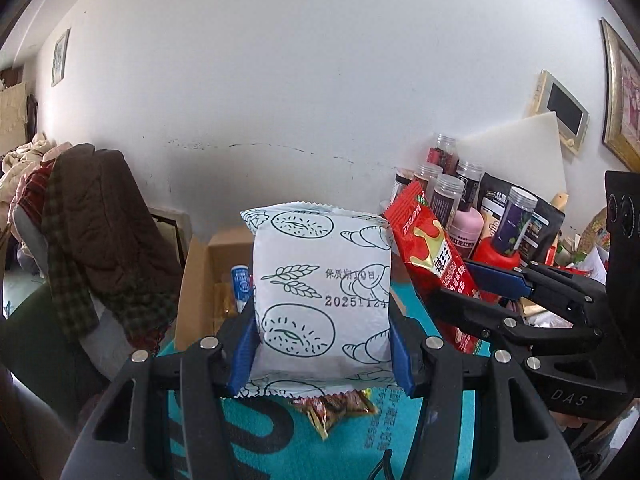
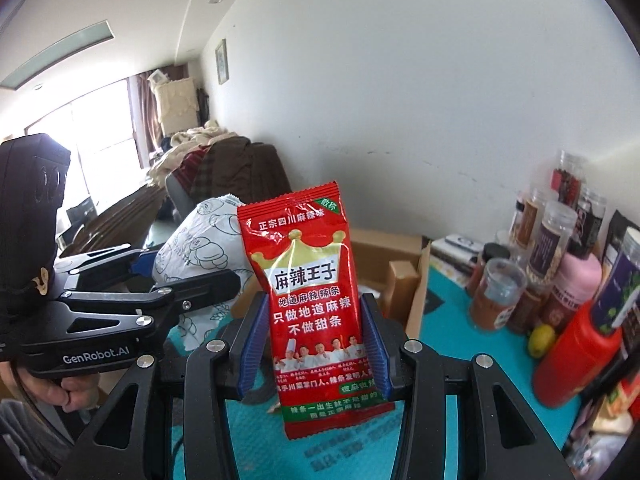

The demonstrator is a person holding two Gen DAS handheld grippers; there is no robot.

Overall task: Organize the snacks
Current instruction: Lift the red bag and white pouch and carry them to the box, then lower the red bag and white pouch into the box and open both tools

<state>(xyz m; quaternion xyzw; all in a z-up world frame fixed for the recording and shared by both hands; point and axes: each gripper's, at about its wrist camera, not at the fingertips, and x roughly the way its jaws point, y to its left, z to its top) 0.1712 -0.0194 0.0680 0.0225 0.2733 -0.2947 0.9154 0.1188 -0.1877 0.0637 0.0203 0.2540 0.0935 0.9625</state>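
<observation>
White bread packet (image 1: 322, 292) clamped in left gripper (image 1: 322, 344), red spicy-strip packet (image 2: 314, 304) in right gripper (image 2: 314, 344)

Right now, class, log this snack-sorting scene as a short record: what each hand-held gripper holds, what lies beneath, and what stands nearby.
left hand-held gripper: shut on white bread packet, held upright
right hand-held gripper: shut on red spicy-strip packet, held upright
below: teal mat
behind: open cardboard box
right side: clear jars, red bottle
</observation>
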